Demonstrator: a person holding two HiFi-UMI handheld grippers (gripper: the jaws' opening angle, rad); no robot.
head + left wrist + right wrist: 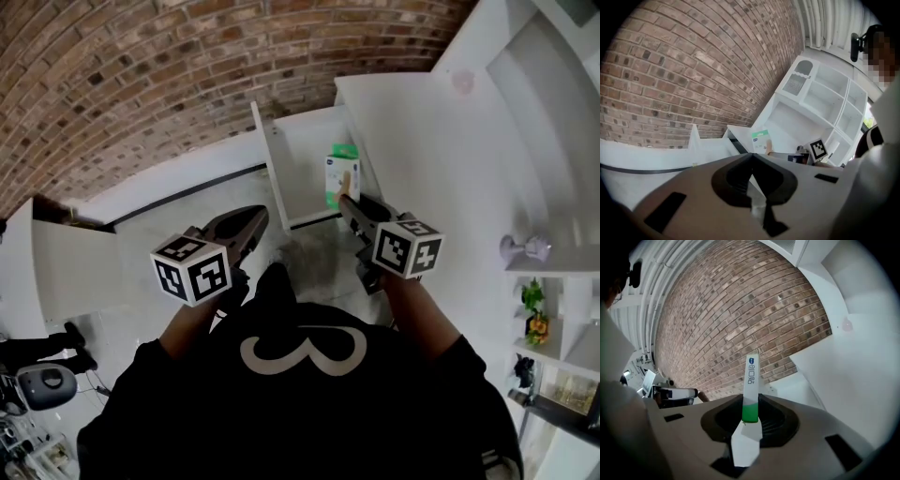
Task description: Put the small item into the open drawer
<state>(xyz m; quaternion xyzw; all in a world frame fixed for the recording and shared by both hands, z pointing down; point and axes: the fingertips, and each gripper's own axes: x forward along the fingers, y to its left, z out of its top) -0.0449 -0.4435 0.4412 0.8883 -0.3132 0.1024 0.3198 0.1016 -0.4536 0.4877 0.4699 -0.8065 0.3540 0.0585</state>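
The small item is a flat white and green box [342,176]. My right gripper [345,202] is shut on its lower end and holds it upright over the right side of the open white drawer [278,173]. In the right gripper view the box [751,376] stands edge-on between the jaws of the right gripper [751,404], against the brick wall. My left gripper [257,219] hovers to the left, short of the drawer's front, with its jaws together and nothing in them. The left gripper view shows the left gripper [751,157], and beyond it the box [760,139] and the drawer [735,139].
A tall white cabinet [441,141] with open shelves stands right of the drawer, with a small plant [534,300] on a lower shelf. A brick wall [141,75] runs behind. A white low unit [66,262] stands at the left, with gear [37,384] on the floor near it.
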